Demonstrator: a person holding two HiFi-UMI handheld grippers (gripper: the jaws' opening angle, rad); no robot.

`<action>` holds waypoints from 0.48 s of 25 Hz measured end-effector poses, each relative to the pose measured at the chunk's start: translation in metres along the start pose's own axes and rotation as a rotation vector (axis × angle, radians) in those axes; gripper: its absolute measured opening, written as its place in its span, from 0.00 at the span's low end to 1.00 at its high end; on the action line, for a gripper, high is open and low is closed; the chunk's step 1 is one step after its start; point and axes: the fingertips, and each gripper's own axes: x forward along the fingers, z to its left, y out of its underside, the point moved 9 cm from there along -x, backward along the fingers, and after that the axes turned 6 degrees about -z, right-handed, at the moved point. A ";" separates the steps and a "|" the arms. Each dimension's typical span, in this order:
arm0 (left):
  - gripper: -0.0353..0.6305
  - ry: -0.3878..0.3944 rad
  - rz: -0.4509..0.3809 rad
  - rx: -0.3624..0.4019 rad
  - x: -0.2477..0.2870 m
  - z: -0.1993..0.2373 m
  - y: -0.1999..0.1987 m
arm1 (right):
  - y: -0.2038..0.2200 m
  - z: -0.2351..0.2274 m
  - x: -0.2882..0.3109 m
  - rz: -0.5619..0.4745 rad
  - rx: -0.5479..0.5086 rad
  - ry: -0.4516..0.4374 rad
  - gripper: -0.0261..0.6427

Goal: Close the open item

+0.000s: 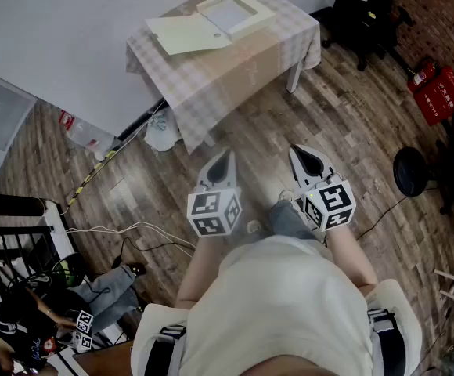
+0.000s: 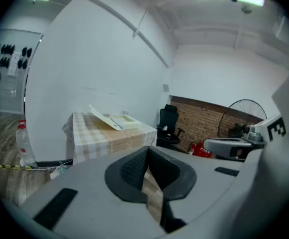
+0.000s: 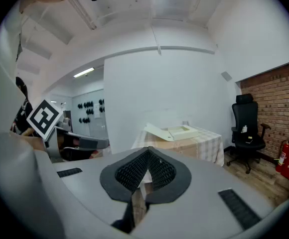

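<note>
left gripper [image 1: 221, 165] and right gripper [image 1: 308, 161] pinched shut, empty; open box [image 1: 231, 12] at twelve o'clock, well apart. nudging its lid [image 1: 181, 34] might slide it off the table [image 1: 243, 69].

Wood-plank floor [image 1: 133, 186], white wall [image 1: 55, 37], brick wall [image 3: 279, 88], black office chair [image 3: 247, 133]

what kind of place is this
Likely an office or lab room: an office chair by a brick wall, fire extinguishers on the wood floor, and a table holding an open box.
</note>
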 end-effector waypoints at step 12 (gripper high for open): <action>0.06 -0.014 -0.045 0.038 -0.062 0.014 0.014 | 0.007 0.055 -0.033 0.002 -0.034 0.007 0.04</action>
